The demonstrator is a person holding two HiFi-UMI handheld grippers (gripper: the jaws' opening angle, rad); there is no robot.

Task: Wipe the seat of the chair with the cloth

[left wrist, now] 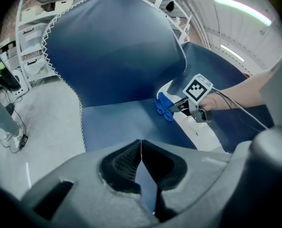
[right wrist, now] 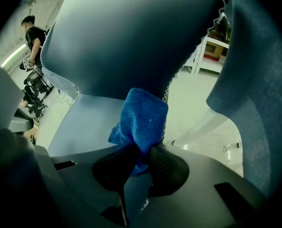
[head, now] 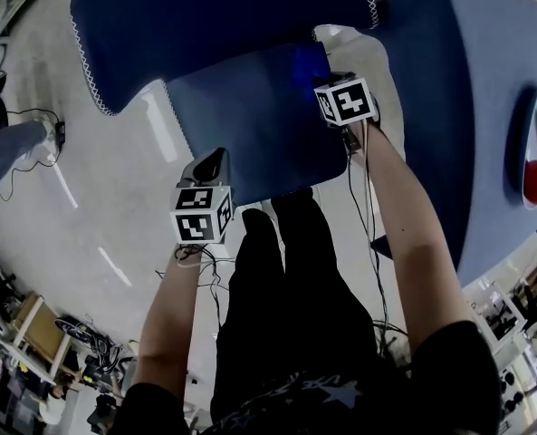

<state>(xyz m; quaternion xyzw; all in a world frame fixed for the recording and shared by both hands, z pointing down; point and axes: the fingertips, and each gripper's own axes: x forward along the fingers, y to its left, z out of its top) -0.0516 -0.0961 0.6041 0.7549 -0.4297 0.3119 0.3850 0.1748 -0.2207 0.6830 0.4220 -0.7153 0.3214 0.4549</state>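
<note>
The chair has a dark blue seat [head: 250,125] and a tall blue backrest [head: 223,16]. My right gripper [right wrist: 141,153] is shut on a bright blue cloth [right wrist: 143,120], which bunches out past the fingertips. In the head view the right gripper [head: 324,80] holds the cloth [head: 306,66] at the seat's back right corner, next to the backrest. The left gripper view shows the cloth [left wrist: 163,106] down on the seat [left wrist: 121,125] near its right edge. My left gripper [left wrist: 141,148] is shut with nothing in it and hovers over the seat's front left edge [head: 214,161].
A blue-covered table [head: 485,80] stands to the right of the chair, with a plate [head: 532,184] holding red and yellow items. Cables lie on the pale floor [head: 114,179]. Shelving [left wrist: 31,13] stands behind the chair. A person [right wrist: 34,32] stands far off.
</note>
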